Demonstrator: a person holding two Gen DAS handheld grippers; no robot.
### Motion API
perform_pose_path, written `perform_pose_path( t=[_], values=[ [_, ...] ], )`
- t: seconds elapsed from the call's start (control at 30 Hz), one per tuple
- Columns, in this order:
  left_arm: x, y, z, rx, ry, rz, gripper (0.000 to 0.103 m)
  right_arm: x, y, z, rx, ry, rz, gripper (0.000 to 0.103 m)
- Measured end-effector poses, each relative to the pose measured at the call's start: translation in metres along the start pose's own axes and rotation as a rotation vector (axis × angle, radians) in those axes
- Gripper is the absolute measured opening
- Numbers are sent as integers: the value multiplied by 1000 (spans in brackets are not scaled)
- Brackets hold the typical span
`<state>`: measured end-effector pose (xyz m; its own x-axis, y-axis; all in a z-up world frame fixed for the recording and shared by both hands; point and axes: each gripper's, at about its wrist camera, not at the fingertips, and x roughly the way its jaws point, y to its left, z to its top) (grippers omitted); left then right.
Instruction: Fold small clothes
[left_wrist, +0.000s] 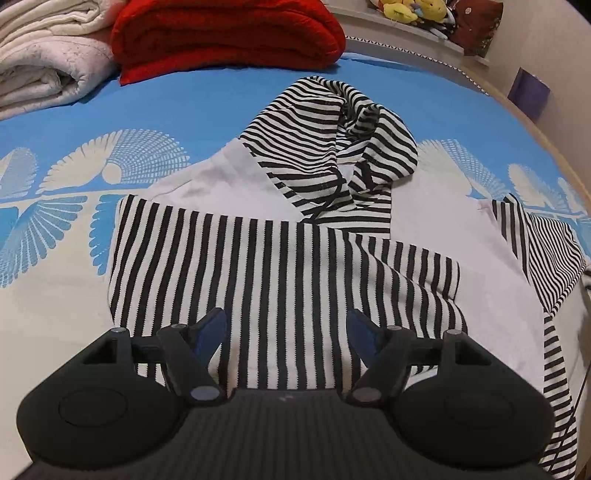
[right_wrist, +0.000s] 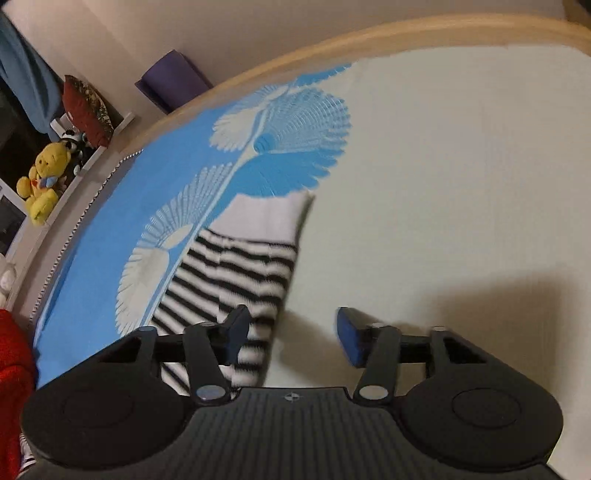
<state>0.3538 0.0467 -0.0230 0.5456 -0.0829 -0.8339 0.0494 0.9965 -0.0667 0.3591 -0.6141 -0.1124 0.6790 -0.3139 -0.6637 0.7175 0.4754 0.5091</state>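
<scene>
The left gripper (left_wrist: 286, 334) hangs open over the near hem of the hoodie (left_wrist: 288, 258); nothing is between its pads. The right gripper (right_wrist: 291, 332) is also open and empty, over the sleeve (right_wrist: 236, 269) near the bed's (right_wrist: 443, 184) right edge. The hoodie lies flat mid-bed, hood towards the far edge. It looks a soft, light, limp knit; best pinched at hem corners or cuff. One hoodie, one red blanket (left_wrist: 229, 37), one white blanket (left_wrist: 48, 55).
</scene>
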Motion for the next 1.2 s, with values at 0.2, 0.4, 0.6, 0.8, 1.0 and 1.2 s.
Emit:
perform_pose_path(
  t=[0.2, 0.4, 0.6, 0.8, 1.0, 1.2],
  values=[
    [-3, 9, 1, -21, 2, -14, 77, -16, 36, 6, -84, -69, 16, 0],
    [-14, 26, 6, -84, -11, -35, 77, -62, 73, -1, -183, -89, 141, 0],
    [-21, 39, 6, -113, -20, -41, 77, -84, 71, -2, -218, -76, 176, 0],
    [-15, 36, 4, -94, -8, -33, 77, -57, 30, 5, -115, -12, 37, 23],
    [-3, 26, 1, -53, 12, -17, 77, -6, 3, 15, -17, 31, 25, 45],
    [9, 27, -1, -48, 41, -4, 77, 20, 18, 15, -36, -4, 46, 41]
  ],
)
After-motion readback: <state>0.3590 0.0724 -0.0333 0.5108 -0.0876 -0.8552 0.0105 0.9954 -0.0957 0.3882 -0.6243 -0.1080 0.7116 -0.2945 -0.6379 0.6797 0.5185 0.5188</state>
